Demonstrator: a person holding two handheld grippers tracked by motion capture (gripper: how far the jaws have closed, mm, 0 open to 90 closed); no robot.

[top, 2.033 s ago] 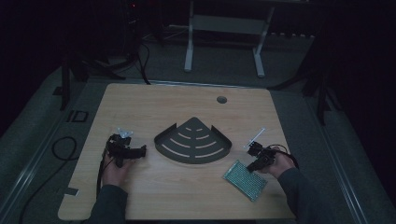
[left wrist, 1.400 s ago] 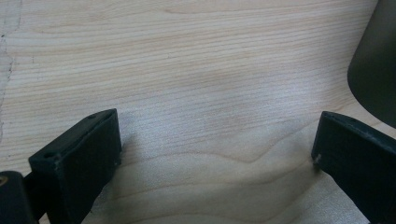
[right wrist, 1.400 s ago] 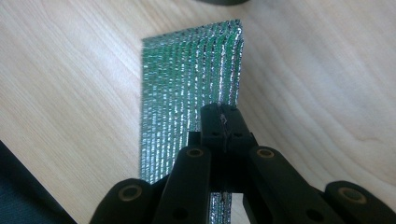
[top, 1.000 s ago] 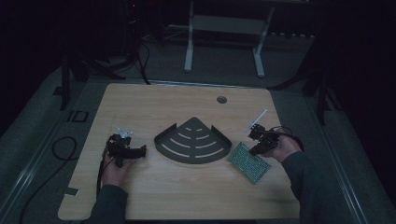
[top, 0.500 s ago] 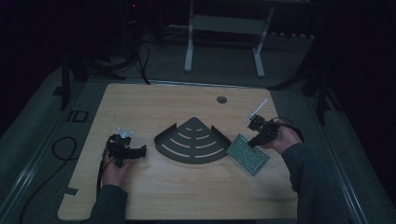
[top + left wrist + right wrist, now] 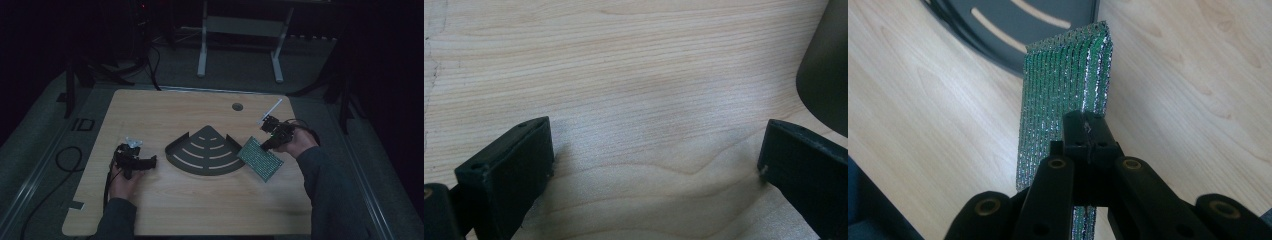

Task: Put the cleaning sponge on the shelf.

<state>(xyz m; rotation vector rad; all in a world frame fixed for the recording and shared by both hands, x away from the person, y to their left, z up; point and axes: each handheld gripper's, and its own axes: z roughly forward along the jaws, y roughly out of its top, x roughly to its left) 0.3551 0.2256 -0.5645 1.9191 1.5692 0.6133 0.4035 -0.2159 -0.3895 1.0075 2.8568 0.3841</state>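
A green, silver-flecked mesh pad hangs just right of the dark fan-shaped slotted tray, lifted off the wooden table. My right gripper is shut on one edge of the pad, jaws pinched tight together. On the left of the table my left gripper rests open, pointing toward the tray, with only bare wood between its jaws. The tray's dark side wall shows at the upper right of the left gripper view.
A round cable hole sits near the table's far edge, and a white strip lies beyond my right hand. A metal stand rises behind the table. A cable loops on the floor at left.
My right gripper has lifted the mesh pad from the table and carried it left and farther away, up to the tray's right edge. The left gripper has stayed still.
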